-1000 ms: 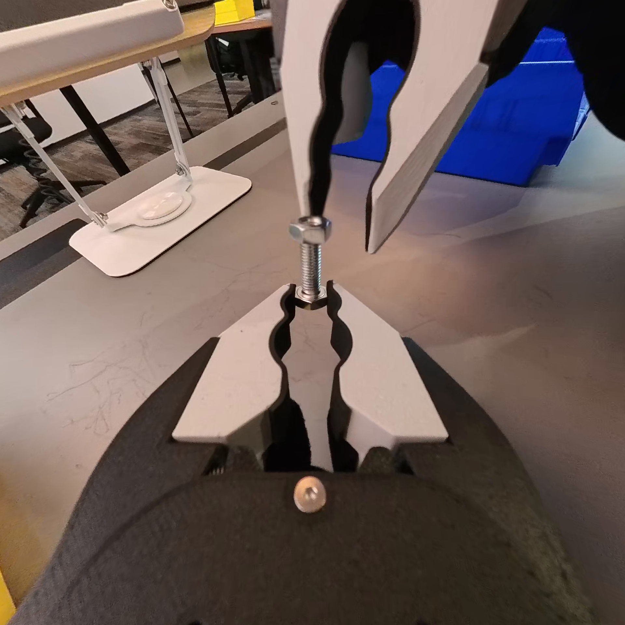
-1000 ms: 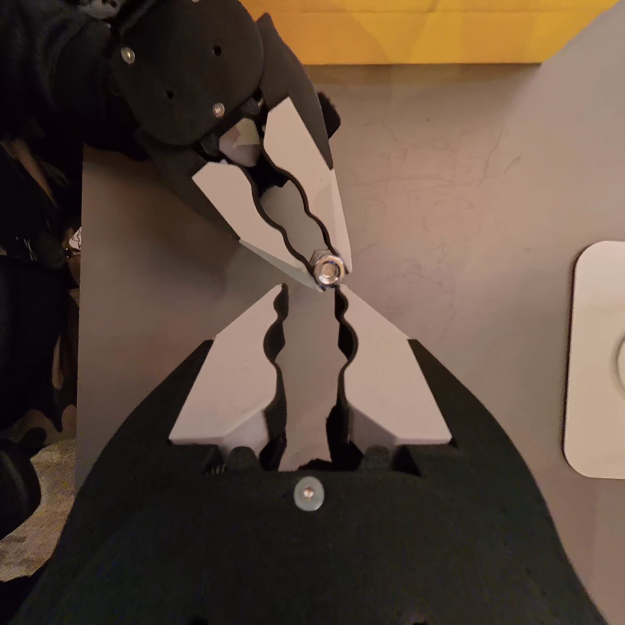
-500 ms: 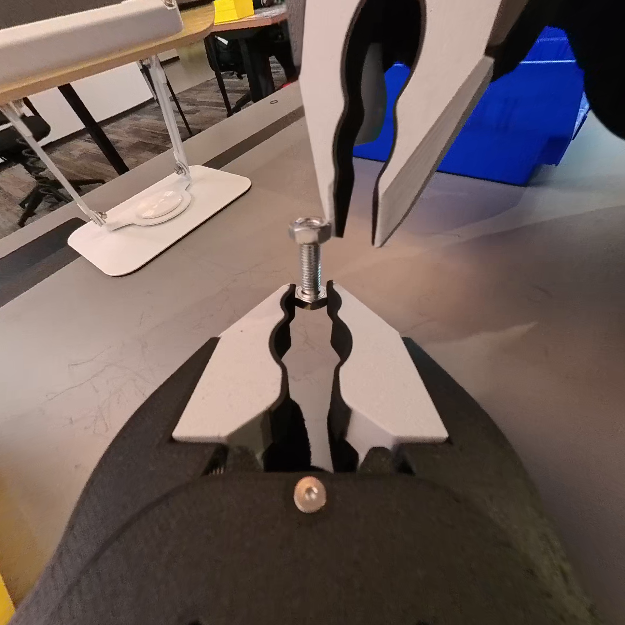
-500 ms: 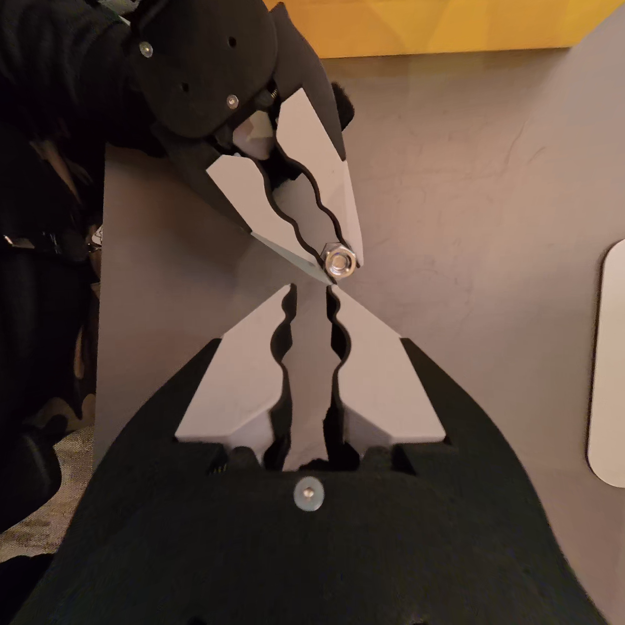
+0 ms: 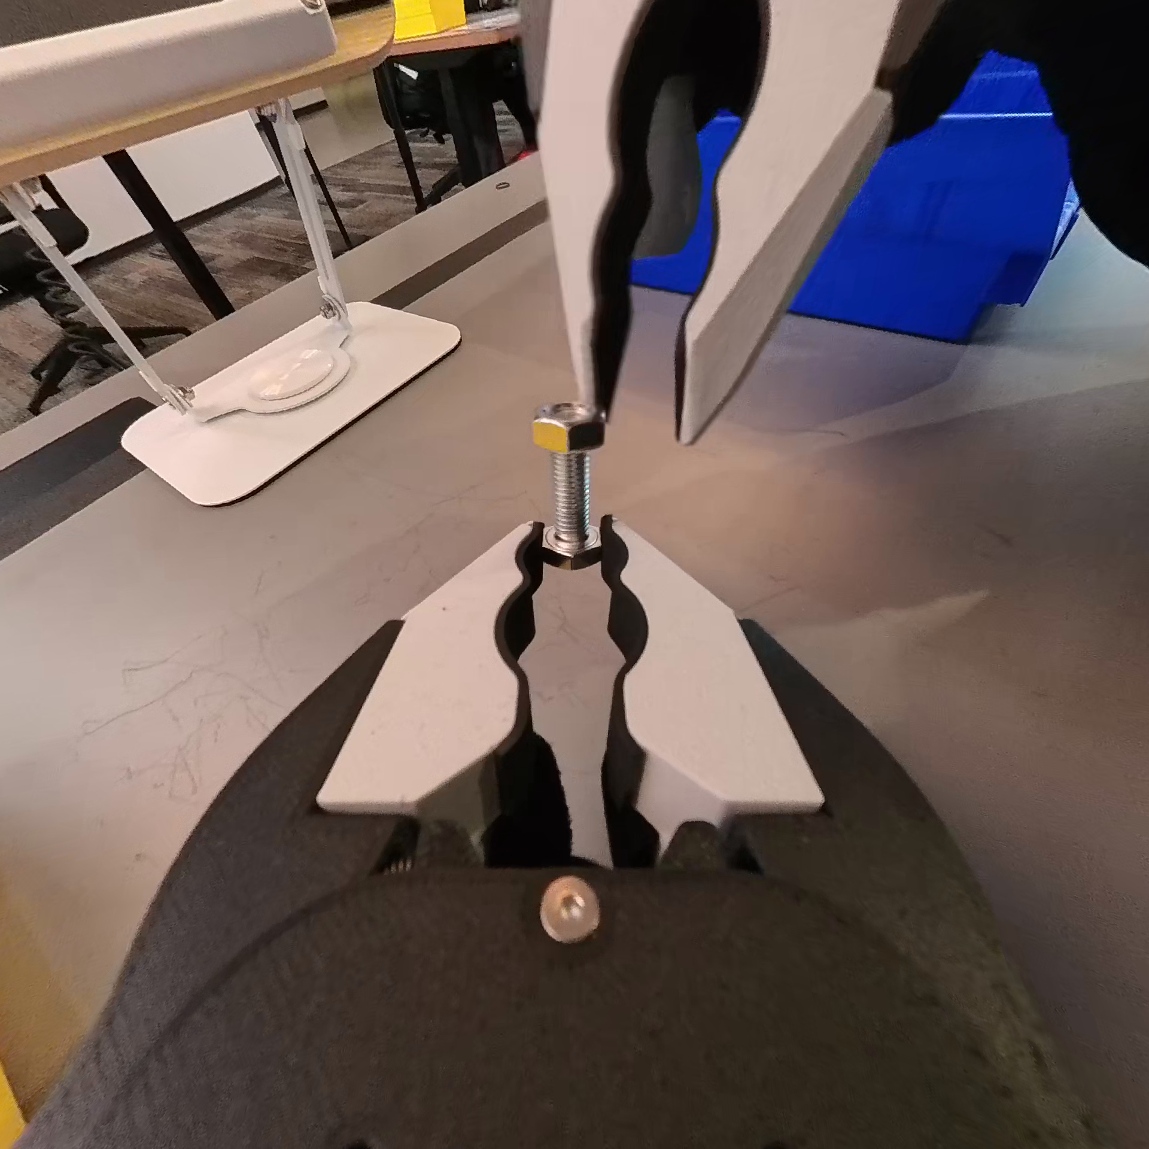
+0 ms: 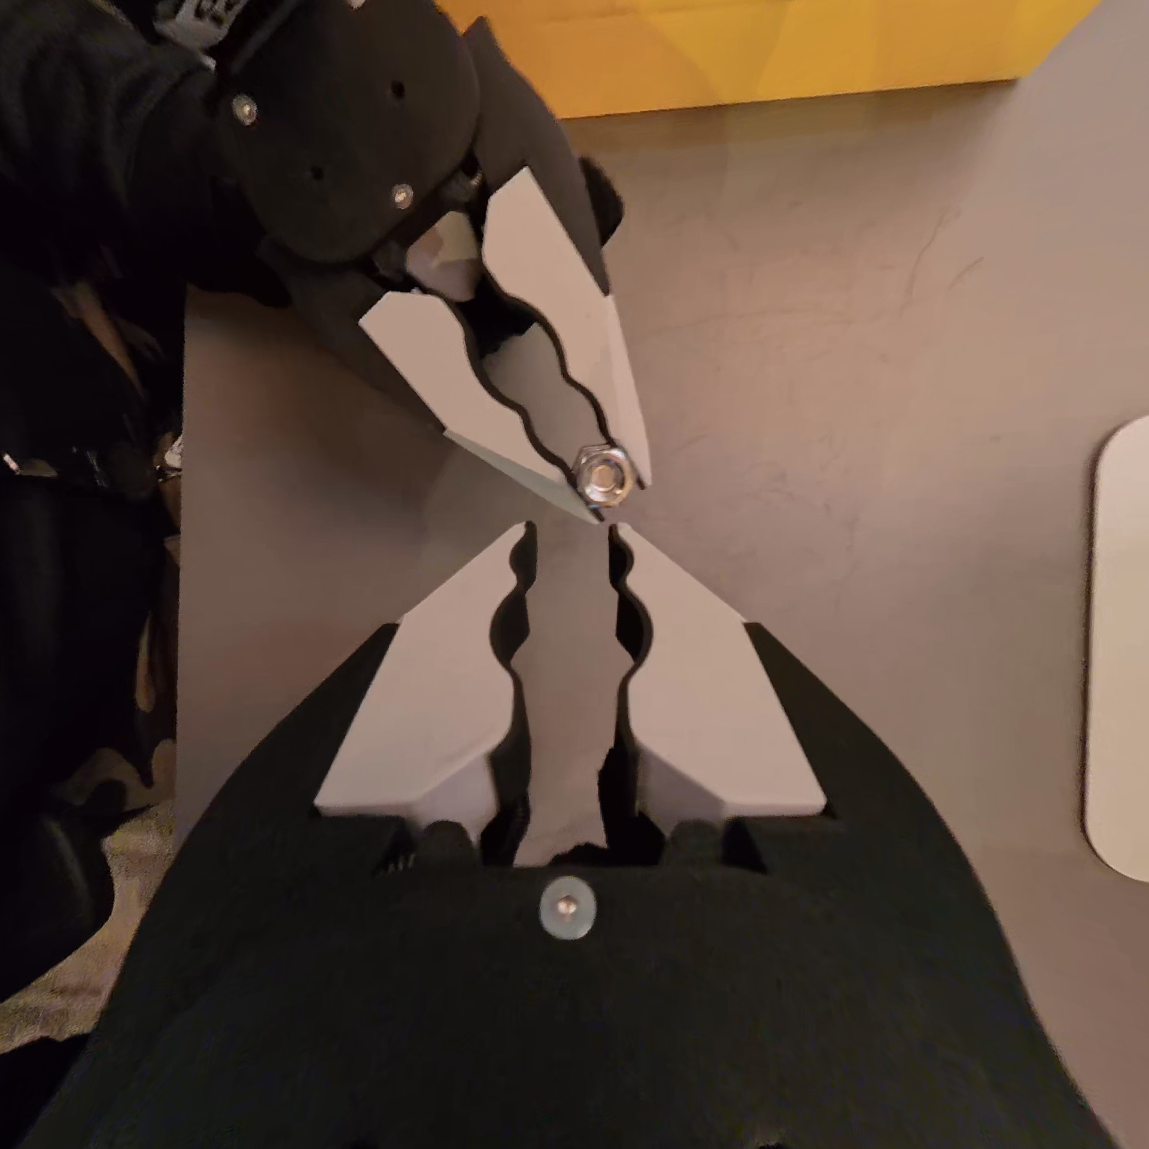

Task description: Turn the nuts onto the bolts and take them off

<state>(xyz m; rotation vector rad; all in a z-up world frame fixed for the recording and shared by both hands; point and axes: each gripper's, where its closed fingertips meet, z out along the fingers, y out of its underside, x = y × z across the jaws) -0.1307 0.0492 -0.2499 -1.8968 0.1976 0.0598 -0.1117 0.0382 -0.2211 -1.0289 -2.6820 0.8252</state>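
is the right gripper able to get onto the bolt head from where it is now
Probably yes: the right gripper is open just above and beside the bolt head, with nothing between them; the left gripper clamps only the nut lower down.

The scratched grey counter (image 5: 261,628) carries a white stand base (image 5: 298,410) at the left and a blue bin (image 5: 901,249) behind.

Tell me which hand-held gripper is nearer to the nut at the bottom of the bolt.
Left. The left hand-held gripper is shut on the nut, holding the bolt upright. The right hand-held gripper hangs open above, beside the bolt's head, gripping nothing.
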